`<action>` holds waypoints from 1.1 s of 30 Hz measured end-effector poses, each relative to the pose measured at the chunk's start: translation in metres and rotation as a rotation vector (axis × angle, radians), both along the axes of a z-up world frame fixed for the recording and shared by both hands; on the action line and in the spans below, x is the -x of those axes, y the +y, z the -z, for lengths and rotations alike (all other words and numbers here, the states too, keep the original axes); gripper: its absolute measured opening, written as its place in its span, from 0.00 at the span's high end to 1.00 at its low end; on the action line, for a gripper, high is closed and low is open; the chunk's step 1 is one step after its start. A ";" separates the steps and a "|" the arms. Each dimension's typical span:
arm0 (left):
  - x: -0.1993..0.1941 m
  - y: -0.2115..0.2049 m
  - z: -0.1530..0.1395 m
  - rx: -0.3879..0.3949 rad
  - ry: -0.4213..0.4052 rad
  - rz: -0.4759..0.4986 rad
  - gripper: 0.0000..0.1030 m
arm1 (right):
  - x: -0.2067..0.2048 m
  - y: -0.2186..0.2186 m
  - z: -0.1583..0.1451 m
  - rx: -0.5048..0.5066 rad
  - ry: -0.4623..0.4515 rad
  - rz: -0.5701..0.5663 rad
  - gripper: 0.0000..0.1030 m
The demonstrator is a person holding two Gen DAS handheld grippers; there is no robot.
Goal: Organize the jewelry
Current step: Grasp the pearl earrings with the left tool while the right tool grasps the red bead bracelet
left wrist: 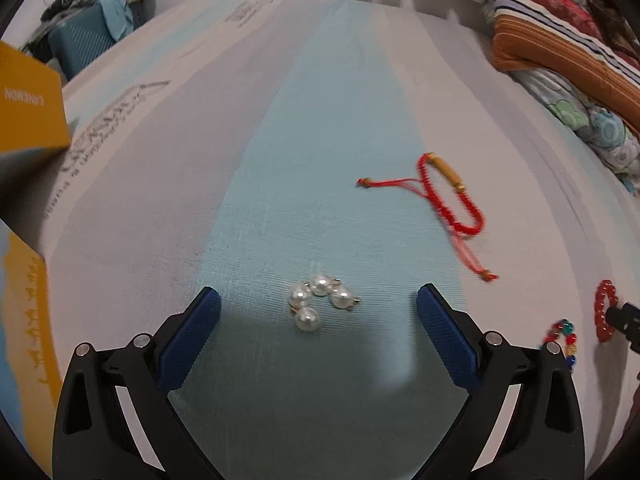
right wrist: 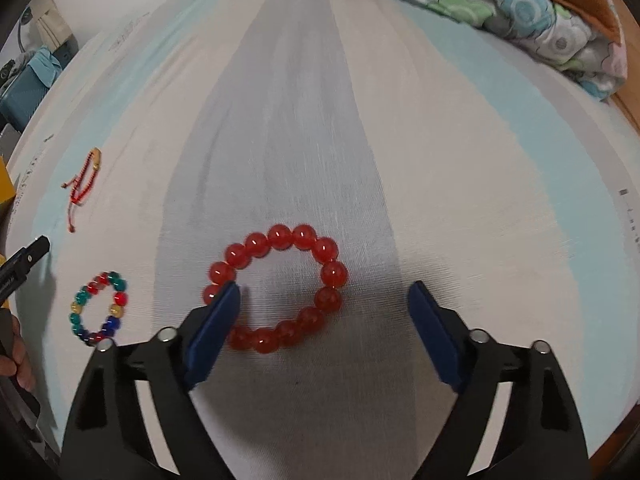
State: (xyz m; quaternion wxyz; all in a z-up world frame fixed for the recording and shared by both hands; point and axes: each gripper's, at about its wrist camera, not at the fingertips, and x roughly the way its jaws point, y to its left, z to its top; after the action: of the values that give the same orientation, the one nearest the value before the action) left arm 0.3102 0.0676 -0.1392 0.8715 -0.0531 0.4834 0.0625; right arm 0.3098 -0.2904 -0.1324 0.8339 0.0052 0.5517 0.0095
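A cluster of white pearl pieces (left wrist: pixel 320 300) lies on the striped bed sheet between the fingers of my open, empty left gripper (left wrist: pixel 318 300). A red cord bracelet with a gold tube (left wrist: pixel 448 196) lies further right; it also shows in the right wrist view (right wrist: pixel 82 182). A red bead bracelet (right wrist: pixel 276 286) lies flat under my open, empty right gripper (right wrist: pixel 324 292), its left finger (right wrist: pixel 216 328) over the ring's left edge. A multicoloured bead bracelet (right wrist: pixel 98 308) lies to its left. Both bead bracelets show at the left wrist view's right edge: red (left wrist: pixel 604 310), multicoloured (left wrist: pixel 562 334).
A yellow box (left wrist: pixel 30 108) stands at the far left, with a second yellow box (left wrist: pixel 28 344) nearer. Folded blankets (left wrist: pixel 560 52) are piled along the right side, also in the right wrist view (right wrist: pixel 520 8). A blue bag (left wrist: pixel 80 44) sits beyond the bed's far left.
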 end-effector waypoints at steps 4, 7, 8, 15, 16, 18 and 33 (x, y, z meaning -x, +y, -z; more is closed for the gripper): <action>0.003 -0.002 0.005 -0.038 -0.029 0.021 0.12 | -0.001 0.002 0.006 0.014 -0.021 -0.008 0.24; 0.003 0.001 0.004 -0.035 -0.032 0.016 0.26 | 0.000 0.003 0.005 0.018 -0.037 -0.010 0.34; 0.004 0.002 0.003 -0.033 -0.030 0.014 0.29 | -0.001 0.003 0.005 0.016 -0.039 -0.005 0.40; 0.006 0.005 -0.001 -0.025 -0.002 0.023 0.71 | 0.001 0.003 0.002 0.027 -0.038 0.005 0.73; 0.006 0.005 -0.001 -0.023 0.003 0.025 0.76 | 0.001 0.004 0.002 0.031 -0.036 0.004 0.75; 0.008 0.004 -0.002 -0.018 0.009 0.032 0.89 | 0.001 0.006 0.001 0.040 -0.031 -0.004 0.82; 0.022 -0.002 -0.019 0.003 0.002 0.054 0.90 | 0.014 0.011 -0.025 -0.001 -0.088 -0.023 0.87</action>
State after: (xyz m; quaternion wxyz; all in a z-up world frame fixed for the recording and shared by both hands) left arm 0.2886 0.0657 -0.1200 0.8724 -0.0413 0.4855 0.0381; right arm 0.2955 -0.2790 -0.1072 0.8572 -0.0011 0.5146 0.0198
